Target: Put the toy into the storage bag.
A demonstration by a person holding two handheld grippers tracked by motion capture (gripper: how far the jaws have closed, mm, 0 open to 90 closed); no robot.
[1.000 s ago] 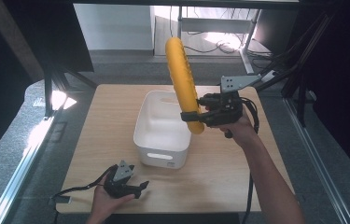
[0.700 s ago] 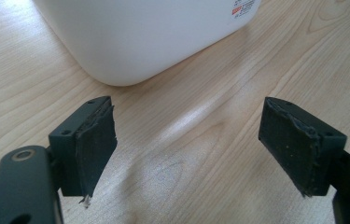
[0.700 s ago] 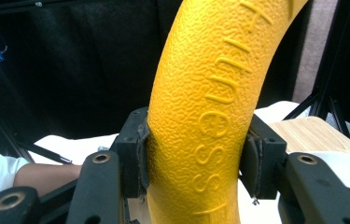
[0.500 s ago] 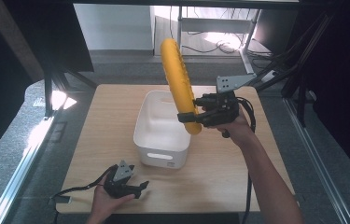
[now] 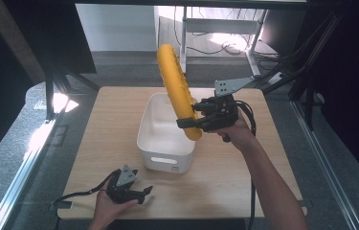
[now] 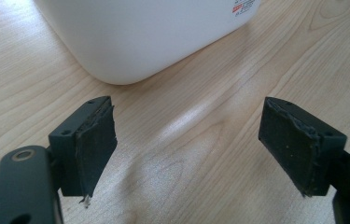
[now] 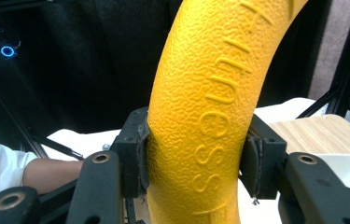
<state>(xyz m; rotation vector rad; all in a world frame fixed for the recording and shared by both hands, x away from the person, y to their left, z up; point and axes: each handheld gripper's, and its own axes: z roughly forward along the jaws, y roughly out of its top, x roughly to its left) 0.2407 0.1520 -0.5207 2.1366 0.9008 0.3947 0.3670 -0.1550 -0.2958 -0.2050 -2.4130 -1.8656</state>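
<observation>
Nearest us, our left gripper (image 5: 144, 191) rests on the table (image 5: 95, 143) with its jaws wide apart and empty, just short of the white bin (image 5: 149, 143). Farther on, our right gripper (image 5: 194, 117) has its jaws clamped on the lower part of the long yellow foam roller (image 5: 174, 86), held tilted above the bin's right rim. We should lay it flatter and lower it slowly so it clears the rim.

Counter (image 5: 95, 143): light wood-grain top, rectangular, standing on a grey floor (image 5: 5, 182). Resting on it: one white rectangular bin (image 5: 162, 143) with a handle slot in its near wall, set about mid-counter; one left claw (image 5: 143, 194) at the near edge, in front of the bin.
</observation>
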